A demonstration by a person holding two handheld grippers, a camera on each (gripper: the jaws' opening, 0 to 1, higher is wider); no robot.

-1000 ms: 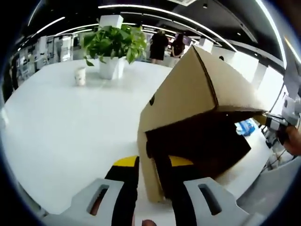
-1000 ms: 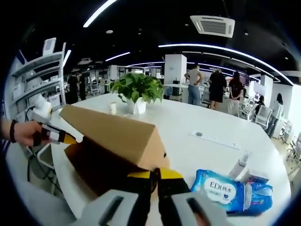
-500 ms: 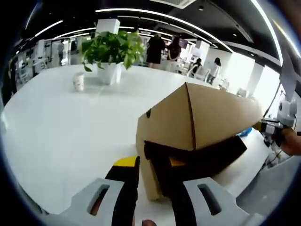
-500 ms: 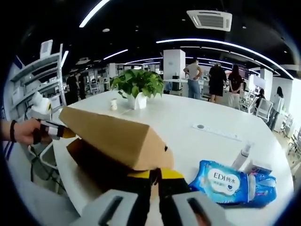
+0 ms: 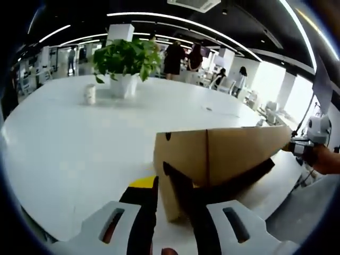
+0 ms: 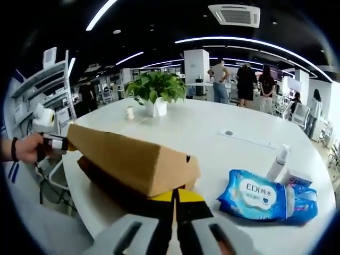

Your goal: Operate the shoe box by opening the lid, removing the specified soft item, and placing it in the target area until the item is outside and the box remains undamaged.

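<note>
A brown cardboard shoe box lies on the white table (image 5: 69,143). Its lid (image 5: 223,154) hangs almost level just above the dark base (image 5: 239,178), leaving a narrow gap. My left gripper (image 5: 167,186) is shut on the lid's near end wall. At the far end, the right gripper (image 5: 305,146) shows with a hand. In the right gripper view the lid (image 6: 133,162) runs away to the left, and my right gripper (image 6: 174,195) is shut on its near end. The left gripper (image 6: 53,142) pinches the far end. The box's inside is dark and hidden.
A blue pack of wet wipes (image 6: 260,195) and a small white bottle (image 6: 279,162) lie right of the box. A potted plant (image 6: 156,90) and a paper cup (image 6: 129,112) stand further back on the table. People stand beyond the table's far side.
The lid has come down from a steep upward tilt to nearly level over the base, and the dark opening has narrowed. Both grippers kept their hold on the lid's ends.
</note>
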